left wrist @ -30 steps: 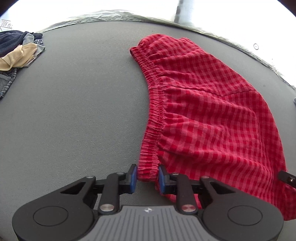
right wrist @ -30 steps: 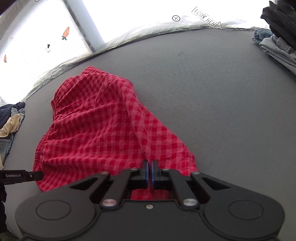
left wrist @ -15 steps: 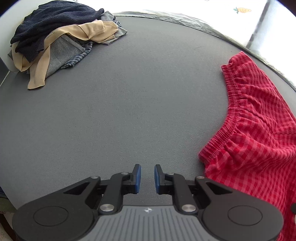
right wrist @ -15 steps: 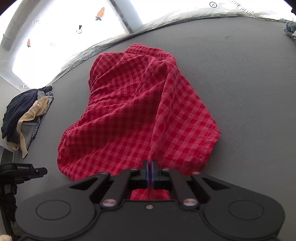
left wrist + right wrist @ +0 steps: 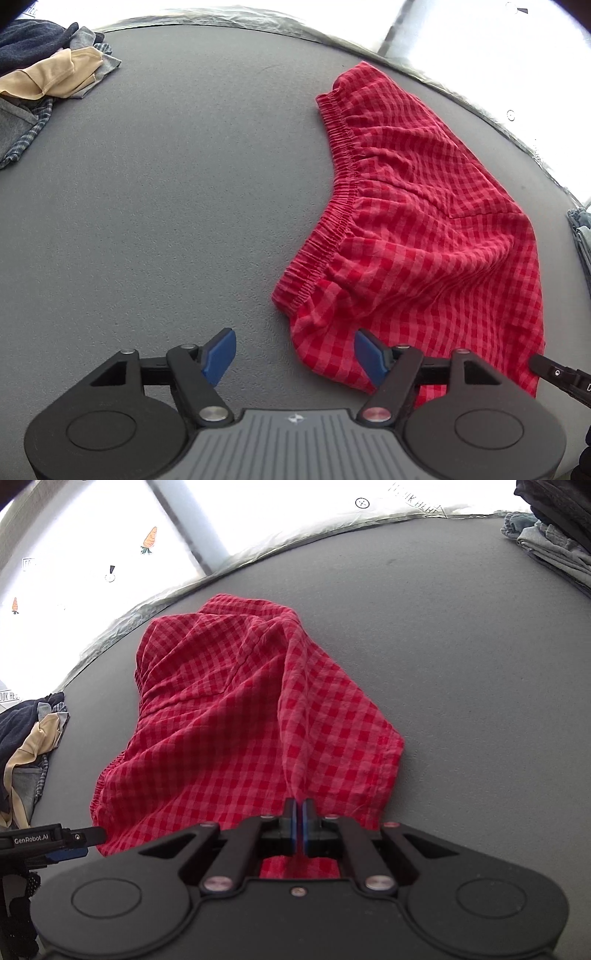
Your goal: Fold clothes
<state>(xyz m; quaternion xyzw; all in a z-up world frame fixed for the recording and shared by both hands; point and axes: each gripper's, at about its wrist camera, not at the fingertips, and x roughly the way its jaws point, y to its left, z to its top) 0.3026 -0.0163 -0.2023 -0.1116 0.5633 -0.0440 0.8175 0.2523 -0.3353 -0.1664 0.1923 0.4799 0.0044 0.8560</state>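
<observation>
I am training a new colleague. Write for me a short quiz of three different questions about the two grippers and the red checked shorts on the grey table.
1. True or false: the left gripper is clamped on the waistband of the red checked shorts.
2. Which gripper holds the shorts?
A. left
B. right
C. both
3. Fill in: the pile of unfolded clothes lies to the ____ of the shorts in the right wrist view.

Key
1. False. Its jaws have just been opening, stand wide, and press on nothing; only a corner of cloth lies near the right finger.
2. B. The right gripper is shut on a fold of the cloth.
3. left
</observation>
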